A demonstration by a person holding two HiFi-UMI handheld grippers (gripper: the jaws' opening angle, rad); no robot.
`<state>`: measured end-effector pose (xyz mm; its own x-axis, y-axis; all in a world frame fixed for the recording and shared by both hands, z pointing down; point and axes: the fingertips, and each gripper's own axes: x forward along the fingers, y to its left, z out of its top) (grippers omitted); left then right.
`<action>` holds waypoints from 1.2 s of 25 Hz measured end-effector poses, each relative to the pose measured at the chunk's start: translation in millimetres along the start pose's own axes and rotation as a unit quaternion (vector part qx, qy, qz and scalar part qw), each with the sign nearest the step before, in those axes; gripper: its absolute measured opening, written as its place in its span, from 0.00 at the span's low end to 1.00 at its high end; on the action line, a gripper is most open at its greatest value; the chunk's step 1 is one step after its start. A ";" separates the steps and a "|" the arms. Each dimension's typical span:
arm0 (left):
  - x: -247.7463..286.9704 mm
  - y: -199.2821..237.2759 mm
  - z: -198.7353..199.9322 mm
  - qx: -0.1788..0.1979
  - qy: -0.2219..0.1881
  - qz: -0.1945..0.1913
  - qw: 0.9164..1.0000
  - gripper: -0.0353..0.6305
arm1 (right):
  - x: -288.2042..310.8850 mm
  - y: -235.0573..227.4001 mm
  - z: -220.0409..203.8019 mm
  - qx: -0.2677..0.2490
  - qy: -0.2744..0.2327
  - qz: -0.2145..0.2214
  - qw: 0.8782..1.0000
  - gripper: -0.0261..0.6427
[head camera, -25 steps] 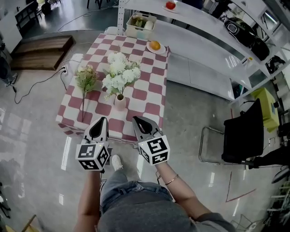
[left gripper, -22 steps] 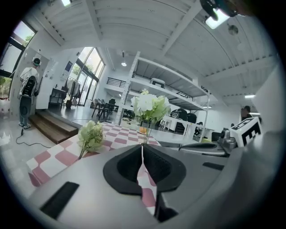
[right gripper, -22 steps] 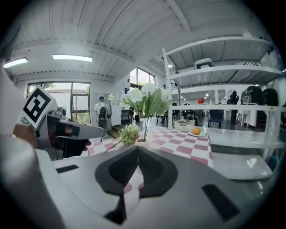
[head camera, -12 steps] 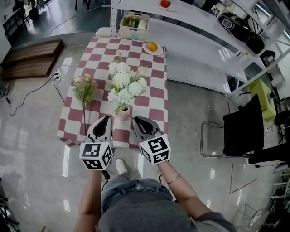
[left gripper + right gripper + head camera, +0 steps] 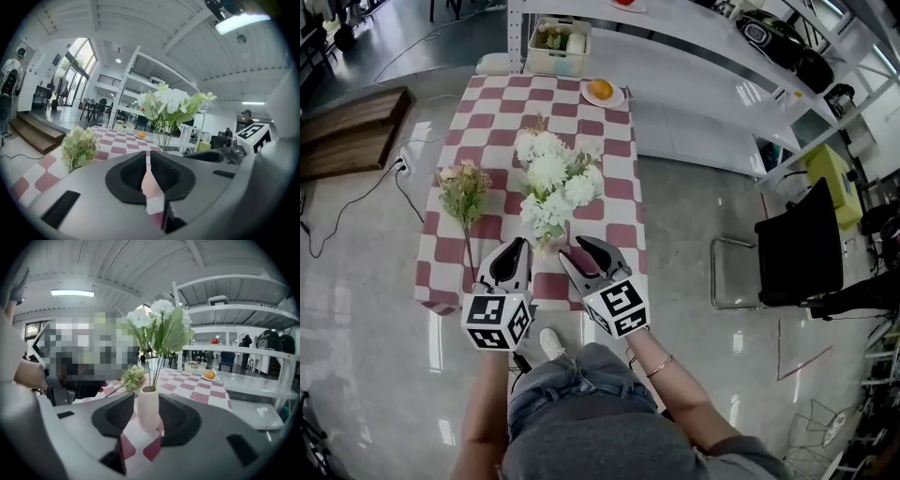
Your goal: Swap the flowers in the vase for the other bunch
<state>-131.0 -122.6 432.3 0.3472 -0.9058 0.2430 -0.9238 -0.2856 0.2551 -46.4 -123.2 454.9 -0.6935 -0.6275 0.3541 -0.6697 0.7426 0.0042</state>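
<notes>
A pale pink vase with a bunch of white flowers stands near the front edge of the red-and-white checked table. The other bunch, greenish with pink tips, lies on the cloth to its left. My left gripper hangs at the table's front edge, left of the vase, jaws shut with nothing in them. My right gripper is just right of the vase. Its jaws are opening; in the right gripper view the vase shows in the gap between them, just ahead of the tips, untouched.
A plate with an orange and a white basket sit at the table's far end. White shelving runs behind, a black chair stands at the right, and a wooden platform at the left.
Both grippers have come forward to the table's front edge, on either side of the vase. The right gripper's jaws have spread apart; the left stays shut.
</notes>
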 end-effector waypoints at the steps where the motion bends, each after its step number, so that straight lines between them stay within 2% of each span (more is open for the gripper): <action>1: 1.0 0.5 -0.2 0.001 0.002 -0.003 1.000 0.09 | 1.7 1.7 -0.9 0.000 0.000 0.003 1.000 0.28; 6: 5.9 3.2 4.5 0.001 0.004 -0.010 1.000 0.11 | 10.0 6.7 -2.7 0.008 0.000 0.023 1.000 0.39; 12: 8.8 -3.7 7.3 -0.003 0.017 -0.031 0.999 0.21 | 22.9 4.3 -8.7 -0.005 0.016 0.035 0.999 0.45; 15: 13.1 -10.0 7.7 -0.008 0.032 -0.050 0.998 0.27 | 31.2 2.0 -6.6 -0.007 0.018 0.037 0.999 0.45; 20: 25.0 -20.2 8.1 0.014 0.049 -0.060 0.997 0.33 | 42.5 4.5 -11.3 -0.011 0.030 0.046 0.998 0.45; 30: 55.8 -35.7 12.5 0.024 0.063 -0.074 0.995 0.38 | 58.7 -5.1 -14.9 -0.007 0.042 0.045 0.998 0.45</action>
<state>-80.7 -166.9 425.0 0.4949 -0.8072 0.3216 -0.8664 -0.4304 0.2530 -79.8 -160.3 489.6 -0.7255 -0.5360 0.4316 -0.6011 0.7990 -0.0182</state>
